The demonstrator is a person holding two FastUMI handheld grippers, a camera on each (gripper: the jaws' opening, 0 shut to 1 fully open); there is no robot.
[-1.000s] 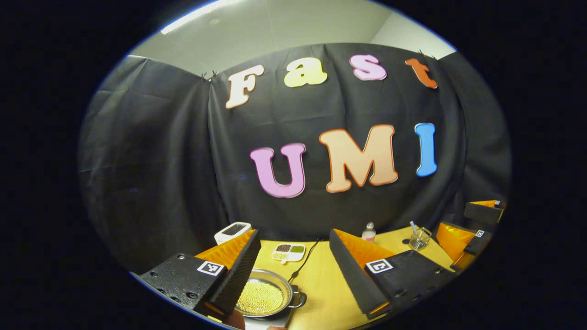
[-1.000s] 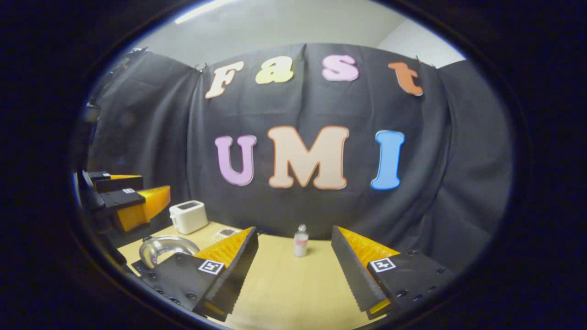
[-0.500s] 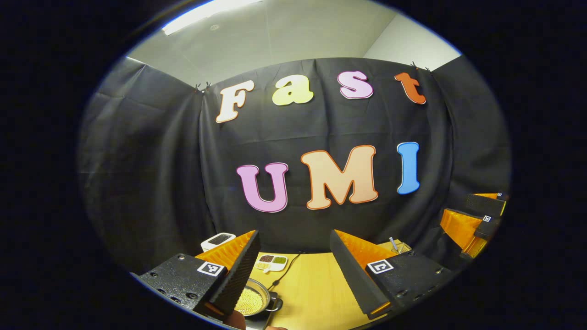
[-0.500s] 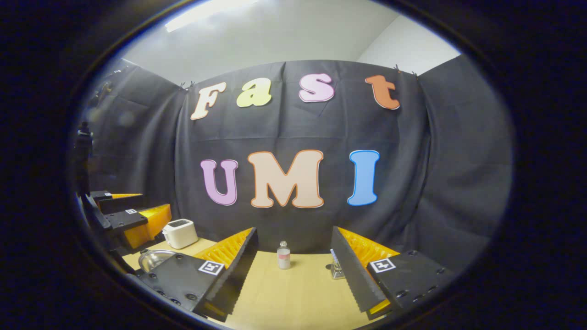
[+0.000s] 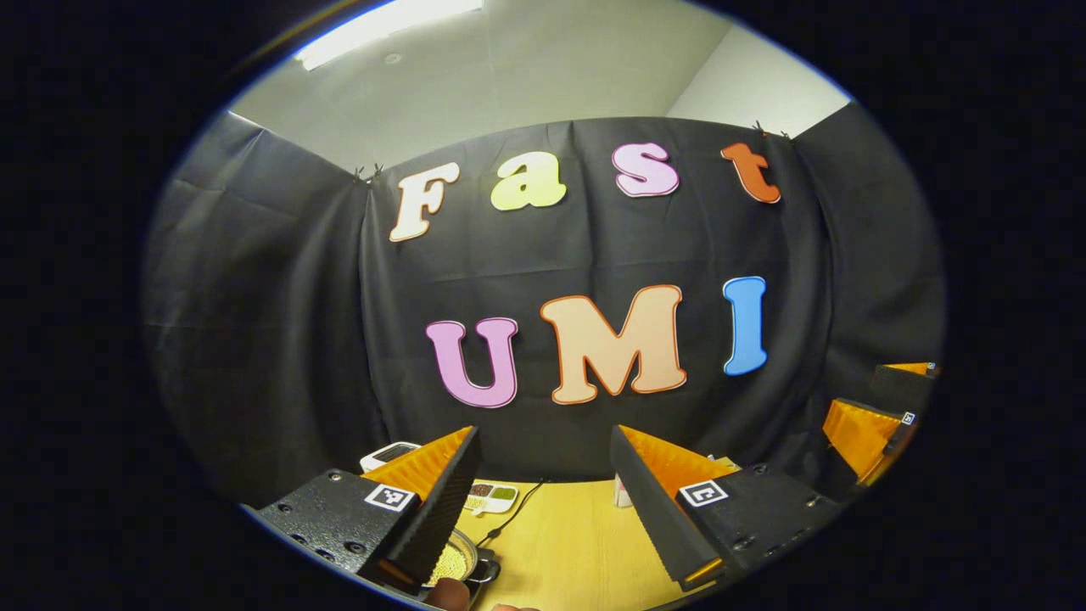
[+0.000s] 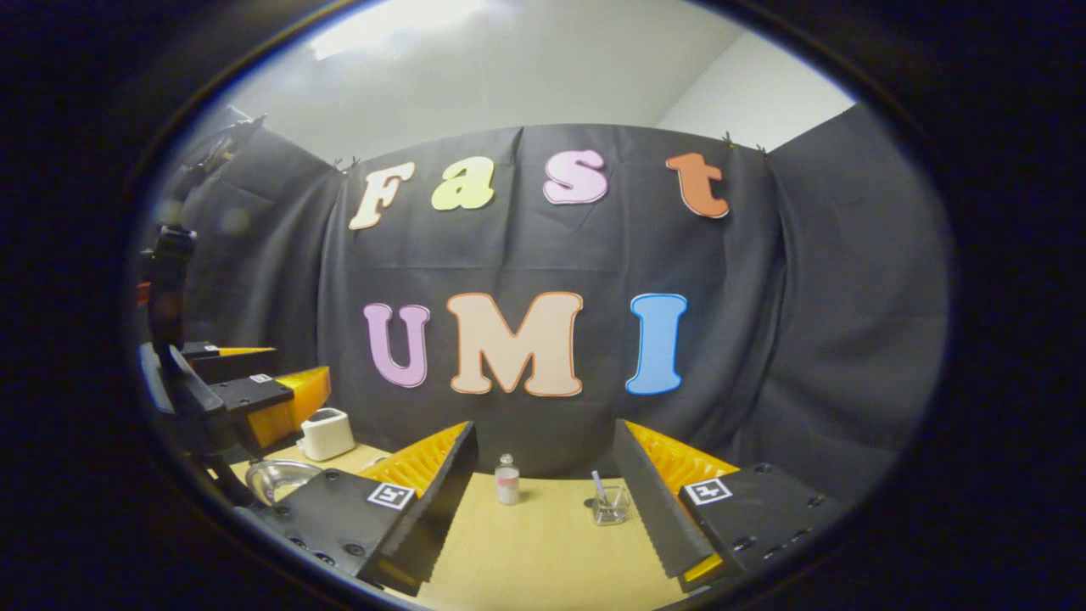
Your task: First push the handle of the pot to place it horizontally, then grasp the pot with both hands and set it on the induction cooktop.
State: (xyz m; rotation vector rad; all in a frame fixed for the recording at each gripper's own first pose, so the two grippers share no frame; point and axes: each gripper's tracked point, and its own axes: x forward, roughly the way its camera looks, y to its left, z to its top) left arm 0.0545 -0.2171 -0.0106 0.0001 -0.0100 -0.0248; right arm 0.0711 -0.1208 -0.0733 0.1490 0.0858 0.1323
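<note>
Resting free at near left, pot appears delivered; left claw and right claw wide, empty.

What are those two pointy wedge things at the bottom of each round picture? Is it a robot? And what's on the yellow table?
No robot here. A person holds a tool in each hand, called a hand-held gripper, with two fingers that pinch. A small camera rides on each one, so there are two pictures.

In the left gripper view, the wedges are the left hand-held gripper, open and holding nothing. Low down sits a metal pot of tiny yellow beads, with a small tray of beans behind it on the table.

In the right gripper view, the right hand-held gripper is open and empty too. Between its fingers you see a little bottle and a glass with something standing in it. Far left are a white toaster and the other gripper.
</note>
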